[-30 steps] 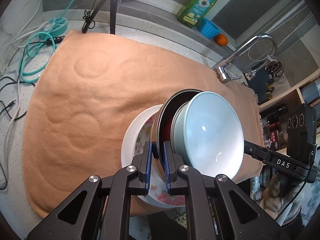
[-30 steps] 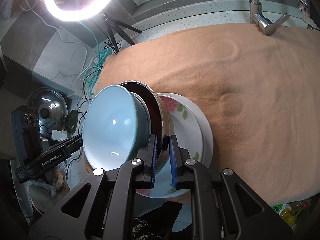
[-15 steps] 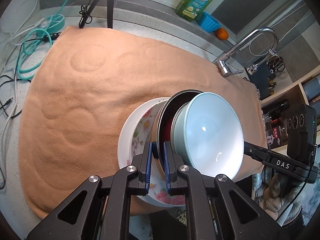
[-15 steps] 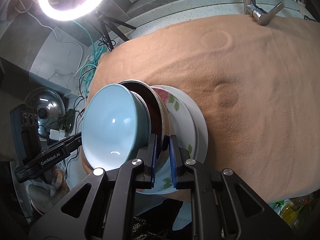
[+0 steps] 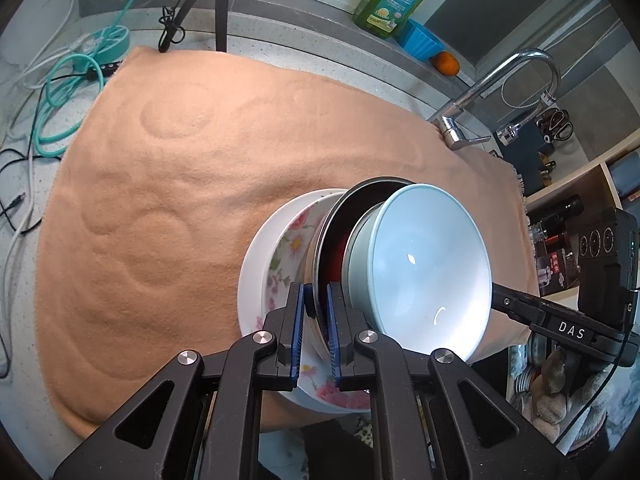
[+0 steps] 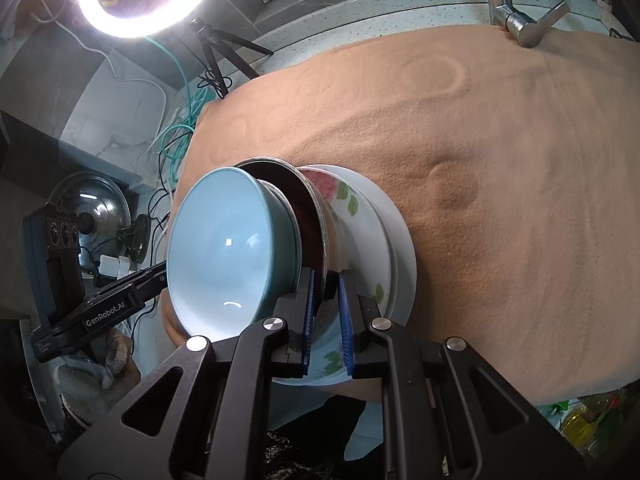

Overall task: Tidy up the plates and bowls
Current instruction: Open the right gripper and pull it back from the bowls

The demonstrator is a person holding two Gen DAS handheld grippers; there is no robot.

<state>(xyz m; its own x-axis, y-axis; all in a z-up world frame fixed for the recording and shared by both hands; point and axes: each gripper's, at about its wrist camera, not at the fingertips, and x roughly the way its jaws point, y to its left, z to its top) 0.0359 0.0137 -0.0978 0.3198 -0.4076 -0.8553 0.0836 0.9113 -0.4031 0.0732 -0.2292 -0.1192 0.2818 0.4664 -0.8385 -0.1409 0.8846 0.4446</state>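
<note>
The stacked bowls (image 5: 400, 264), which I pinch by the dark bowl's rim (image 6: 316, 216) with both nearly-closed hand-held grippers (image 5: 316, 324) (image 6: 326, 320) above the counter's near edge, could slip if either grip loosens.

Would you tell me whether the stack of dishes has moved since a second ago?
Yes, slightly: the stack of dishes sits a little farther from the faucet.
</note>
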